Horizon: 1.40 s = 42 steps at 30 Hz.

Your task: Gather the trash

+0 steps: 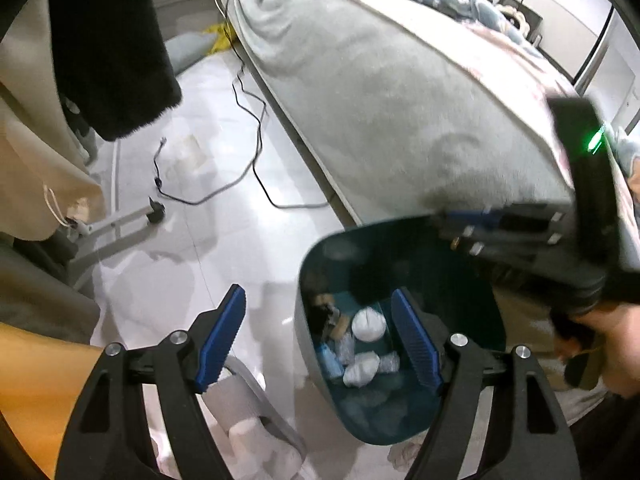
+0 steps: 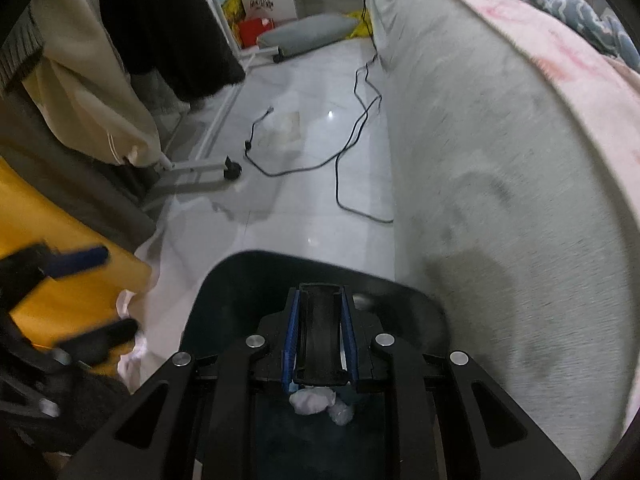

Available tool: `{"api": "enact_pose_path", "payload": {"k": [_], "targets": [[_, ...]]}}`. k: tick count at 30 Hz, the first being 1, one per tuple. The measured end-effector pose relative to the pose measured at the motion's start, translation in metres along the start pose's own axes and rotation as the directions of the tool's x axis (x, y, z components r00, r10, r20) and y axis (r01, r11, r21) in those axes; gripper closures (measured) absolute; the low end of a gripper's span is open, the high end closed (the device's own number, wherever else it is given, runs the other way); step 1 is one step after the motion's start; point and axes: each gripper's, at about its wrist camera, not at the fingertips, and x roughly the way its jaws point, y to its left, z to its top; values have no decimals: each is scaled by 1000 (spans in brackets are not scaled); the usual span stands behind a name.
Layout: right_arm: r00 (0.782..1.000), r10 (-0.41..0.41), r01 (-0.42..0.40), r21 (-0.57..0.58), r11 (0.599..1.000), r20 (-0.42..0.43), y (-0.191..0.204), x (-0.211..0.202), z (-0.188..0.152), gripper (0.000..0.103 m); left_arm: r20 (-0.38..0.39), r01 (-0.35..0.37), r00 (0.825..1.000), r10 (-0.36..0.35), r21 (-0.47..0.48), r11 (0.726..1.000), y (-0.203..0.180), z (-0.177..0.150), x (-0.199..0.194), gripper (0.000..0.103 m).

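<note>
A dark teal trash bin (image 1: 460, 400) stands on the floor beside the bed, holding crumpled white tissues (image 1: 368, 324) and several other scraps. My left gripper (image 1: 320, 340) is open and empty, its right finger over the bin and its left finger over the floor. My right gripper (image 2: 320, 340) is shut on a black handle-like part (image 2: 322, 332) at the bin's rim (image 2: 280, 264), with tissues (image 2: 312, 400) in the bin below. The right gripper also shows in the left wrist view (image 1: 500, 232), above the bin's far rim.
A grey-covered bed (image 1: 380, 100) with pink and blue bedding fills the right. Black cables (image 1: 248, 128) trail over the white tile floor. Hanging clothes (image 1: 112, 40) and a rack's wheeled foot (image 1: 156, 210) stand on the left. Yellow fabric (image 2: 60, 260) lies at the left.
</note>
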Motion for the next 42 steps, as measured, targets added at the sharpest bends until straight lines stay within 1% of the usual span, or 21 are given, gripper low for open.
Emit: {"api": "enact_pose_path", "payload": {"k": [4,9,16,20,24,25,26,28,31,35,38,39,40,41,42], "targets": [[999,6,-6,-5,1000,-49,3,17,-6,83,45,-13,999,14,-18,1000,5,3,-11,30],[994,-1,0,-13,1000,-110,6,38,-14,83,96,-6,995,9,-33,999,10,9,-26,35],[982,-14,11,-18,1000,-190,6,64,-29,83,164,5,987,-3,-17,1000,7,17,-47,38],[968,-35,28,-31,999,-249,3,80,-43,83,212,-3,977,4,-4,1000,1,23,-63,38],[942,-54,39,-51,998,-332,0,96,-61,82,253,4,968,-3,-3,1000,-4,30,-78,39],[937,-57,41,-54,998,-344,-1,98,-64,78,261,4,965,-3,-2,1000,-5,32,-82,39],[930,-63,44,-59,997,-361,-1,100,-66,69,267,4,964,-4,-1,1000,-6,33,-84,38],[930,-87,64,-75,995,-356,-1,97,-67,60,281,6,960,-6,2,1000,-11,37,-90,39],[936,-79,57,-74,996,-344,0,89,-65,60,294,13,956,-16,12,1000,-18,42,-98,38],[955,-63,44,-73,996,-289,2,62,-55,60,330,17,944,-22,16,1000,-28,50,-113,36],[971,-66,49,-81,996,-228,8,34,-48,60,369,-10,929,-2,29,1000,-39,54,-126,36],[977,-67,52,-80,995,-201,9,21,-45,60,389,-29,921,11,39,999,-46,55,-132,36],[982,-65,52,-77,996,-178,9,11,-43,60,399,-38,917,17,46,998,-49,55,-136,36],[990,-61,52,-72,996,-131,9,-10,-38,60,411,-48,912,22,54,997,-53,56,-139,35],[993,-63,56,-70,996,-101,8,-22,-36,60,428,-61,904,28,64,996,-59,55,-145,33]]}}
